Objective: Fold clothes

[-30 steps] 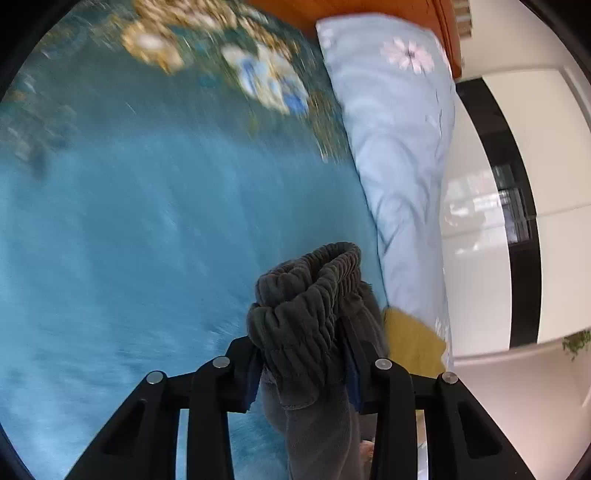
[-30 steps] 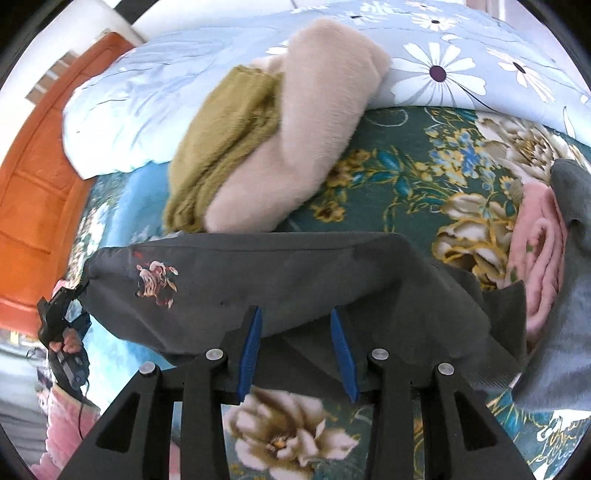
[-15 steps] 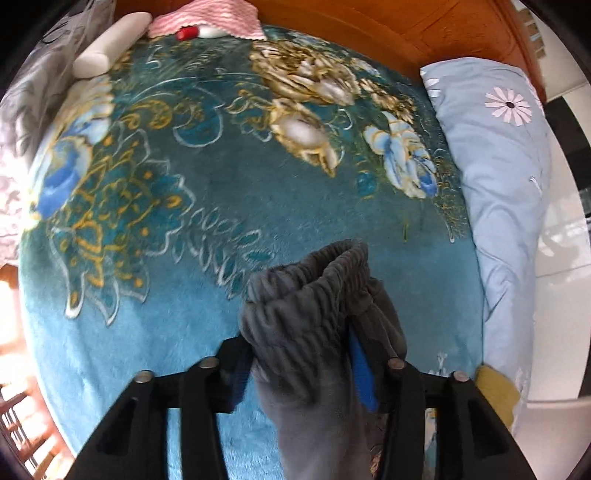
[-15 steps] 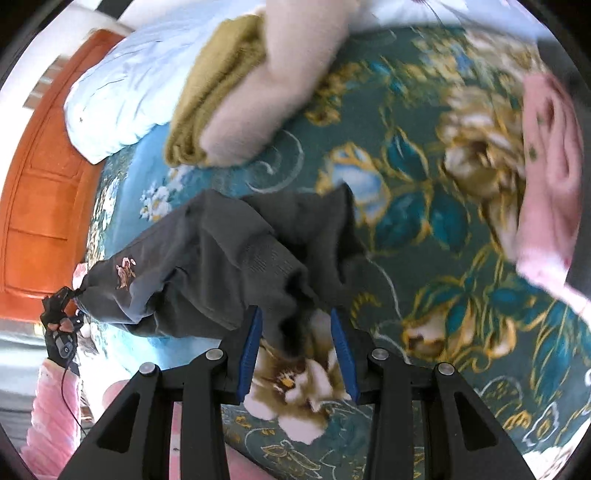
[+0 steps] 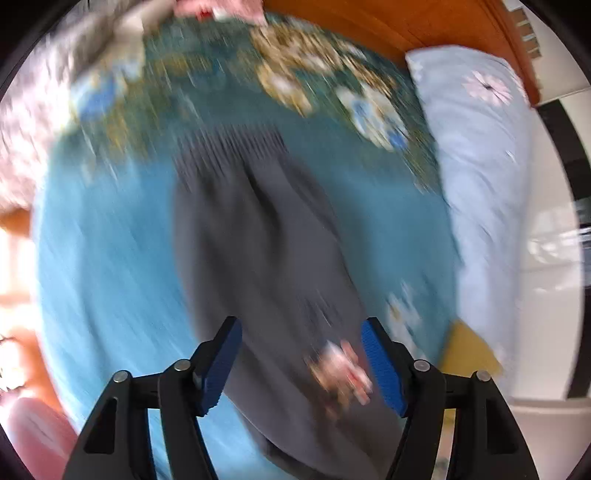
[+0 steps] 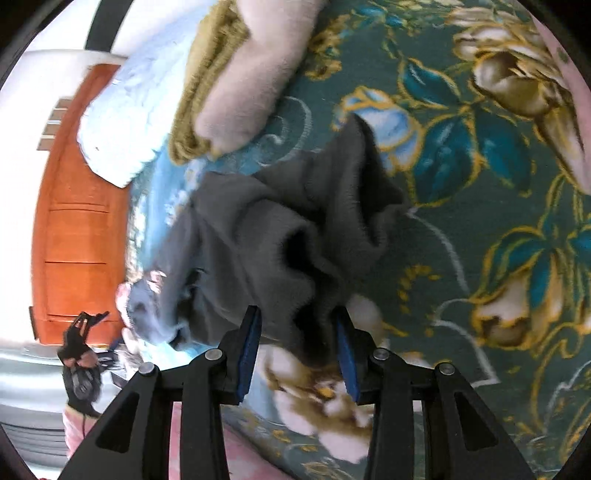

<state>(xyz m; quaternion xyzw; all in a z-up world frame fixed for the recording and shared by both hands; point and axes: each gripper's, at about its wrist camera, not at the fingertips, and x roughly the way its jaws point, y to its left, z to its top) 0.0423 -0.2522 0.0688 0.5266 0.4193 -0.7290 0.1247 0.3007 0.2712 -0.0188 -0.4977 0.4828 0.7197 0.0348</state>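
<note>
A pair of dark grey trousers (image 5: 266, 236) with a small flower patch (image 5: 340, 373) lies stretched out on the teal floral blanket (image 5: 110, 266), waistband at the far end; this view is blurred. My left gripper (image 5: 301, 363) is open above the trousers, nothing between its blue pads. In the right wrist view the trousers (image 6: 280, 229) are bunched on the blanket (image 6: 480, 229). My right gripper (image 6: 297, 354) is shut on a fold of the trousers.
A light blue pillow (image 5: 476, 177) lies along the bed's right side, against an orange wooden headboard (image 5: 388, 26). A folded olive garment (image 6: 210, 77) and a beige fleece (image 6: 258, 70) lie beyond the trousers. Pink cloth (image 6: 569, 85) lies at the far right.
My left gripper has opened and let go of the waistband, and the trousers now lie flat under it. My right gripper still holds its fold, closer to the blanket.
</note>
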